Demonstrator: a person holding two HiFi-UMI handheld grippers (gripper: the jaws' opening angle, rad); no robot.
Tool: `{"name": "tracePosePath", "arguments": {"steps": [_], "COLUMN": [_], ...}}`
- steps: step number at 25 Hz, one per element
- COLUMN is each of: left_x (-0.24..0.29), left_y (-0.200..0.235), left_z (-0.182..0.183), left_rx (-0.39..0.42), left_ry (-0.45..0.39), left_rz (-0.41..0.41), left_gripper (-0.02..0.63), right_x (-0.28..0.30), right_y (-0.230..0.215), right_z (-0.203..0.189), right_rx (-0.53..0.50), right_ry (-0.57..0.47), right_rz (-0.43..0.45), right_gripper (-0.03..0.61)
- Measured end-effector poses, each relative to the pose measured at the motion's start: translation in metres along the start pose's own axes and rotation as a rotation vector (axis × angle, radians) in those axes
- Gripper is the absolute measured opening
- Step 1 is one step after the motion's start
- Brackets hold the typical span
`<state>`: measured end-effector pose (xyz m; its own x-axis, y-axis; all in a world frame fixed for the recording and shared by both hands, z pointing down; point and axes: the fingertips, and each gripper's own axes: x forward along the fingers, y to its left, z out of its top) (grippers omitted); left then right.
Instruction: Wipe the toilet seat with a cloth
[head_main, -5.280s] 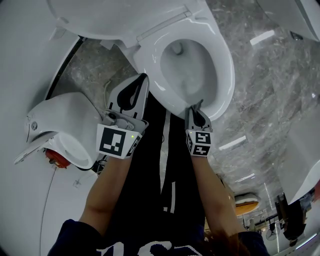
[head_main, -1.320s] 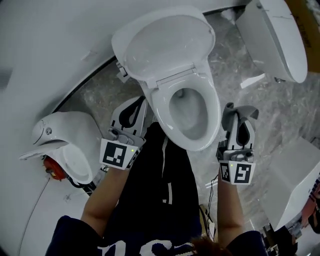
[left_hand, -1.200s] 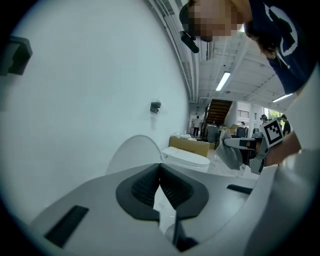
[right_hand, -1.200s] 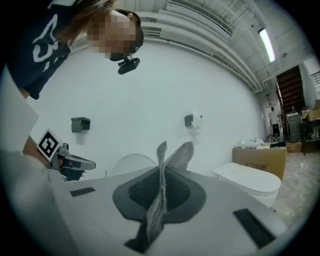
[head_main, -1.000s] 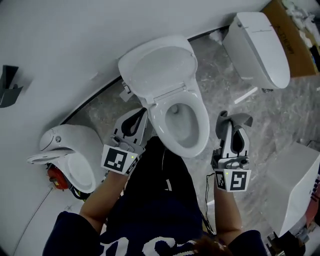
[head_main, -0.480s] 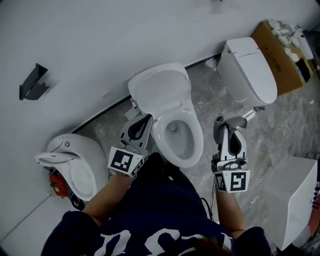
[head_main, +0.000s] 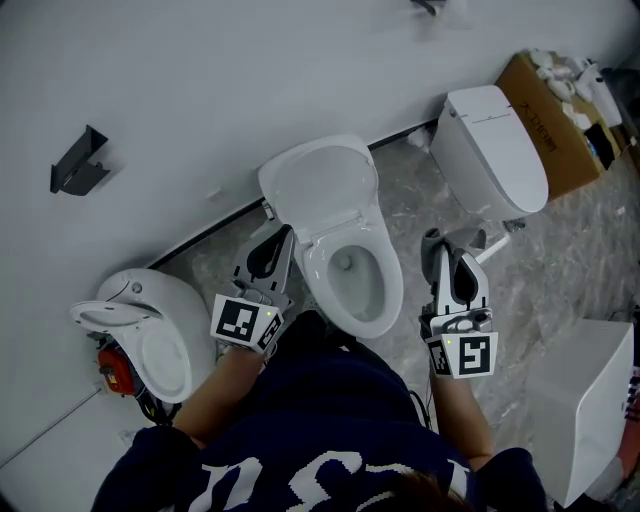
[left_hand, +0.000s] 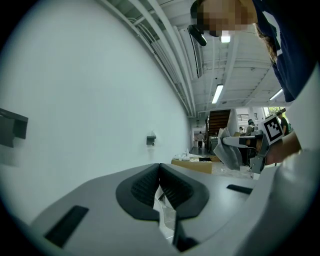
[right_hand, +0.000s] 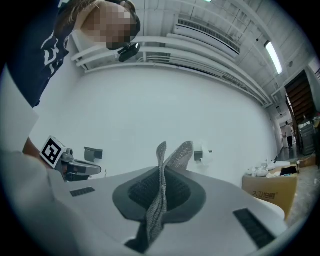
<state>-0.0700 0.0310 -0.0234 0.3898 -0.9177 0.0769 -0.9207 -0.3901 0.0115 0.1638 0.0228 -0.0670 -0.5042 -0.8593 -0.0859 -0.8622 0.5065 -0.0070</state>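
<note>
Here: right gripper (right_hand: 161, 171) fingers (right_hand: 137, 192) clamped on cloth (right_hand: 178, 152); left gripper (left_hand: 160, 172) fingers (left_hand: 142, 187) closed, empty.

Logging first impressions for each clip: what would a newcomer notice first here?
The open toilet at centre, lid up, draws the eye first. The right claw, just right of it, is shut on a grey cloth; the left claw sits shut at its left.

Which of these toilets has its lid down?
The right toilet, next to the cardboard box. The middle toilet stands with its lid raised, and the left toilet shows an open bowl.
</note>
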Motion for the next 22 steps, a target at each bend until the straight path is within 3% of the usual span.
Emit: {"name": "tracePosePath", "arguments": {"steps": [8,22], "left_x": [0.004,0.004], "left_y": [-0.007,-0.029], "left_z": [0.000,0.012], "left_rx": [-0.013,-0.016], "left_ry": [-0.005,-0.035], "left_rz": [0.007,-0.005], "left_gripper": [0.009,0.009], "right_x": [0.005,-0.007], "right_y": [0.003,0.001], "right_z": [-0.007,0.002], "right_rx": [0.004,-0.003], "right_ry": [0.059,0.061], "right_rz": [0.029,0.039], "right_gripper": [0.025,0.029]}}
